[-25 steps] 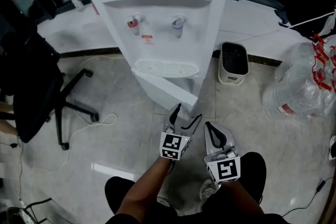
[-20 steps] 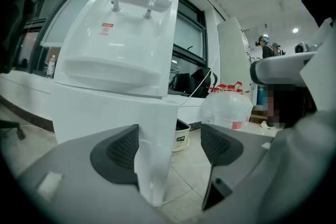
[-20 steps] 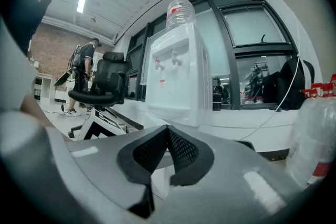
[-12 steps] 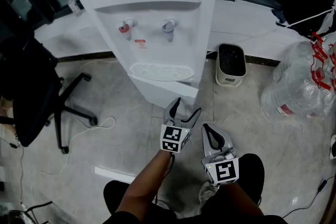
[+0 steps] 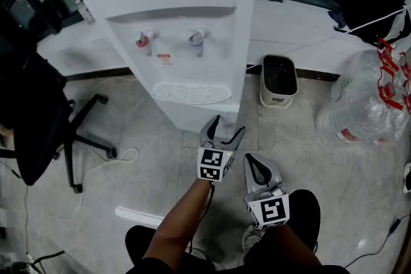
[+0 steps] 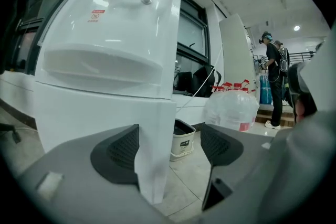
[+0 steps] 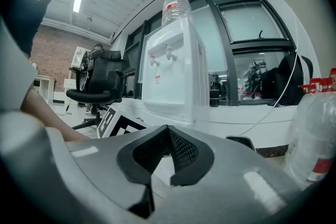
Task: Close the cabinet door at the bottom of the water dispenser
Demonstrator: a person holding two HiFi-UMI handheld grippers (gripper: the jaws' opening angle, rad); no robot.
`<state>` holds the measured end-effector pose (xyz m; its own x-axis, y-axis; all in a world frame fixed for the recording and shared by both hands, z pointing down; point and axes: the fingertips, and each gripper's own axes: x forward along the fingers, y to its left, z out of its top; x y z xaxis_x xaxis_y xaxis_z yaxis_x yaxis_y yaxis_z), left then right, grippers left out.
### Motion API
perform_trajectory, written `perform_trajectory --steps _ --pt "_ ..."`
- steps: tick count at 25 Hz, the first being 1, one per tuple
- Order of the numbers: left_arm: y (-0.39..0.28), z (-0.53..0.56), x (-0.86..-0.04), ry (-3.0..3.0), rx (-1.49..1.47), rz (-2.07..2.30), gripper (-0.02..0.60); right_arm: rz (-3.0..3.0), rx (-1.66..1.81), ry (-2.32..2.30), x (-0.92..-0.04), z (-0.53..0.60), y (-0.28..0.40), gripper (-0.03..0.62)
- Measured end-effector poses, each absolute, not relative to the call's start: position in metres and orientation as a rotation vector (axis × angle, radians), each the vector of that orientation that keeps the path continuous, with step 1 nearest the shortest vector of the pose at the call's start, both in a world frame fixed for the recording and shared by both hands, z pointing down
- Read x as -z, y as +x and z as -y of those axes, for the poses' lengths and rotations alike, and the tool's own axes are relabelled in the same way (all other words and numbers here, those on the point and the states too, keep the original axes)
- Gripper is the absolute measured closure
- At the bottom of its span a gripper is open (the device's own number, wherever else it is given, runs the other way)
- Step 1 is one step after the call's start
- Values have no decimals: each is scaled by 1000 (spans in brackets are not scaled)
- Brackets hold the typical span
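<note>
The white water dispenser [image 5: 186, 22] stands on the tiled floor ahead of me. Its bottom cabinet door [image 5: 202, 113] lies nearly flush against the body. My left gripper [image 5: 228, 125] is open at the door's free right edge. In the left gripper view that white edge [image 6: 155, 155] stands between the jaws of the left gripper [image 6: 170, 147], against the left pad [image 6: 118, 152] and apart from the right one. My right gripper [image 5: 254, 160] hangs back and to the right, shut with nothing in it. In the right gripper view the right gripper [image 7: 169, 131] points toward the dispenser [image 7: 170, 76].
A black office chair [image 5: 38, 119] stands at the left, with a cable [image 5: 109, 160] on the floor beside it. A small white bin [image 5: 279, 80] sits right of the dispenser. Large bagged water bottles [image 5: 366, 106] lie further right. People [image 6: 273, 76] stand far off.
The cabinet door has swung in toward the dispenser body. My left gripper has moved forward with the door's edge. The right gripper has hardly moved.
</note>
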<state>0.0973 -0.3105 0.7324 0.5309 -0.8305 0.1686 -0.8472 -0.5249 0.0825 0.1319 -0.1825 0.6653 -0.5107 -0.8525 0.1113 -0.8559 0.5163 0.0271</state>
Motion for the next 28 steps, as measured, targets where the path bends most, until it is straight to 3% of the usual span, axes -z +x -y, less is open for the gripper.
perform_trajectory --steps 22,28 --pt "76 301 -740 2606 -172 1459 199 2655 -127 1492 -674 189 125 590" --pt "44 281 -748 2577 -180 1507 253 2658 -119 1481 -674 189 115 589"
